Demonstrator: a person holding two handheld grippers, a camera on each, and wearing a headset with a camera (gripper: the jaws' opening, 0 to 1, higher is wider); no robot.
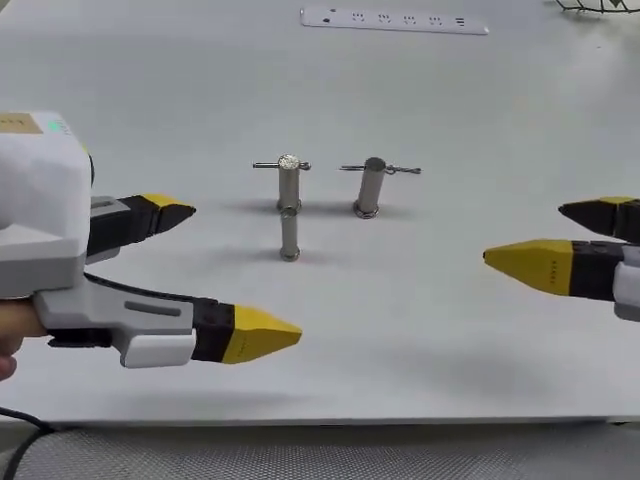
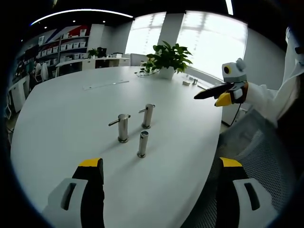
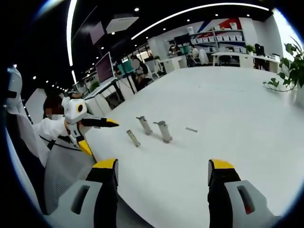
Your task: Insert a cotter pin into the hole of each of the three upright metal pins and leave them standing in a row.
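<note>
Mid-table, 2 of 3 done: back-left pin (image 1: 289, 188) & back-right pin (image 1: 370, 190) each carry a cotter pin (image 1: 265, 165). The front pin (image 1: 289, 236), just ahead of back-left, is bare and out of row. Your left gripper (image 1: 215, 275) & right gripper (image 1: 528, 235) are both spread wide, empty.

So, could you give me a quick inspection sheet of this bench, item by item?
Surface: white table, smooth and matte.
Job's things: three upright metal pins. The back-left pin and back-right pin each carry a cotter pin through the top. The front pin shows none and stands ahead of the other two, out of the row.
Clutter: power strip at the far side; wire basket at the far right.
Grippers: left tongs and right tongs open, holding nothing, either side of the pins.
Cables: dark cable below the near-left edge.
Surroundings: potted plant, bright windows, office desks.
</note>
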